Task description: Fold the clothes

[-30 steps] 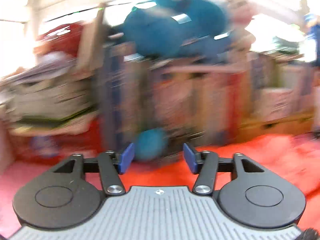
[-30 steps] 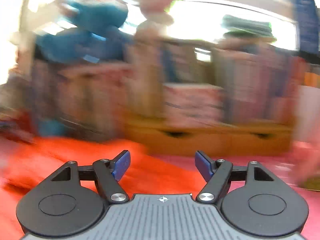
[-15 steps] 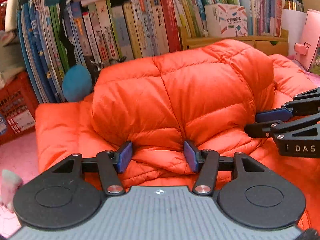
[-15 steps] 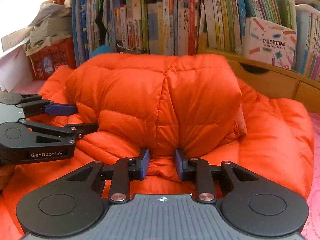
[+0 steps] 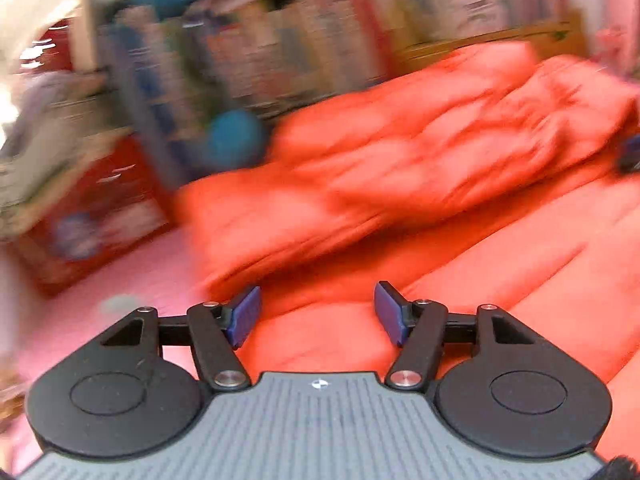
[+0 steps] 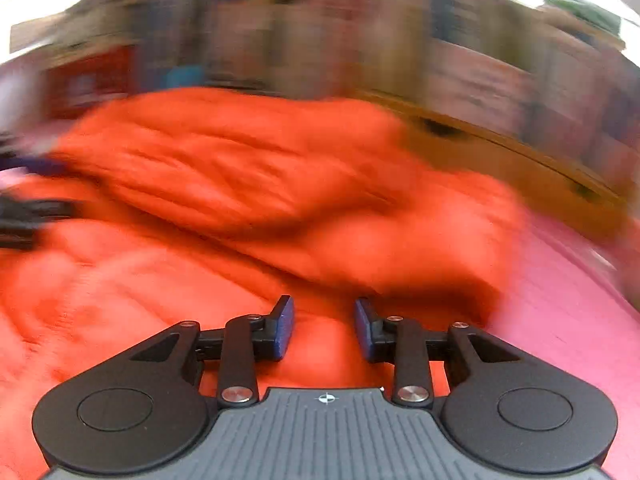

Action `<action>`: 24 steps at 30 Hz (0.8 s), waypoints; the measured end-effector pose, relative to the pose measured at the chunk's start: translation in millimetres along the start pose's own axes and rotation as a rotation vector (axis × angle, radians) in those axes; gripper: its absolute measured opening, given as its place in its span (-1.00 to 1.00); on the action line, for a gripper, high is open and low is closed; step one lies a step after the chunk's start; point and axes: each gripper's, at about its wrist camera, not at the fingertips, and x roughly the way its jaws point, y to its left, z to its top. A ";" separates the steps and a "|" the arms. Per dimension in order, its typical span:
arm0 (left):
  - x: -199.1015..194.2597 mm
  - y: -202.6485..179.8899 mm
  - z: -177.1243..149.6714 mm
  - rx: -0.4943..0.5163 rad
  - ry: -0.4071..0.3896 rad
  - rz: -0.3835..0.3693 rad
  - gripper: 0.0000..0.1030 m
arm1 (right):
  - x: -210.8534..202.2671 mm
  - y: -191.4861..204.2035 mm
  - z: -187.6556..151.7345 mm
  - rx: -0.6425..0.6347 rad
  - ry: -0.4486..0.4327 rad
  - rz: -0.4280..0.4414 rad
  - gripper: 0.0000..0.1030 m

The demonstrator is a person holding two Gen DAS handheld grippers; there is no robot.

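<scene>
Through the left wrist view we are seeing the left gripper [image 5: 316, 314] with its blue pads spread well apart and nothing between them, hovering over the near part of an orange puffer jacket [image 5: 400, 184]. The jacket is lying on a pink surface [image 5: 132, 276], with one quilted portion folded over and lying on top of the rest. It is filling the right and middle of the view, and the pink surface is showing bare at its left edge. Behind it we are making out a row of books [image 5: 280, 40], a red crate [image 5: 92, 200] at the left and a blue round thing [image 5: 234, 140] just beyond the jacket's far left corner. Everything here is smeared by motion, so we are reading no spines or labels. A dark sliver at the right edge is too blurred for us to name.

Through the right wrist view we are seeing the right gripper [image 6: 324, 328] with its pads parted by a narrower gap, also empty, above the jacket [image 6: 240, 184]. The pink surface [image 6: 560, 312] is showing to the jacket's right. A wooden shelf [image 6: 500, 152] is running behind it. At the left edge the other gripper [image 6: 28, 216] is appearing as a dark blur beside the jacket. No writing is legible here either.
</scene>
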 end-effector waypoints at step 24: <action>-9.3 81.5 -18.3 -0.354 0.108 0.052 0.41 | -23.2 -46.6 -12.5 0.208 0.038 -0.149 -0.75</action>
